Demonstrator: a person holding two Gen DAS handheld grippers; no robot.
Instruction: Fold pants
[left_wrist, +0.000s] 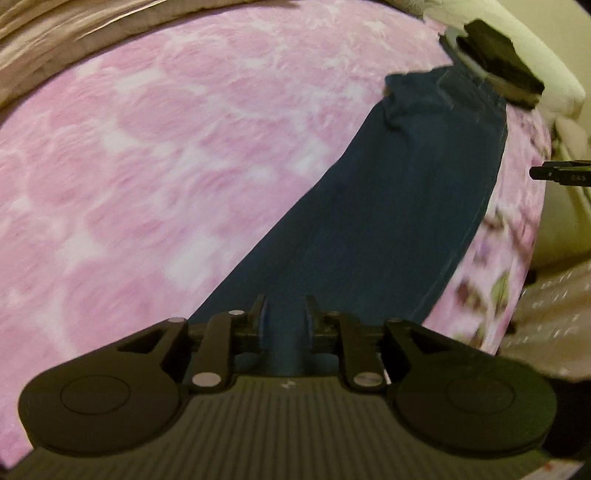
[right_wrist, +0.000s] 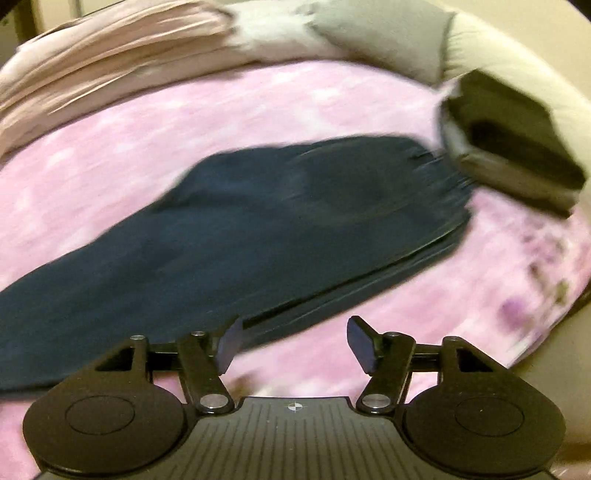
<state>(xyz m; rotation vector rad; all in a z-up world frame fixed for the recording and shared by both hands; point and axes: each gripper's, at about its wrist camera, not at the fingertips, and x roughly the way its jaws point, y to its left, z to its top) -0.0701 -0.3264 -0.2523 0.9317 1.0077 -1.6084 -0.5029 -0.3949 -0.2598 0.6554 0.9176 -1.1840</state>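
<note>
Dark blue pants (left_wrist: 388, 221) lie stretched out flat on a pink blanket (left_wrist: 147, 166), running from my left gripper (left_wrist: 285, 317) away to the upper right. Its jaws stand a narrow gap apart, and blue pants cloth fills that gap; I do not see the pads pressing on it. In the right wrist view the pants (right_wrist: 258, 221) cross the picture from lower left to upper right. My right gripper (right_wrist: 293, 343) hangs open over the pink blanket (right_wrist: 110, 147), just beside the pants' near edge, with nothing between its fingers.
A dark folded stack of clothes (left_wrist: 498, 70) sits at the pants' far end, and shows again as the stack (right_wrist: 517, 147) at the right. Crumpled beige bedding (right_wrist: 110, 55) and a grey pillow (right_wrist: 388, 40) line the far side. The blanket's edge (left_wrist: 517, 258) drops off at the right.
</note>
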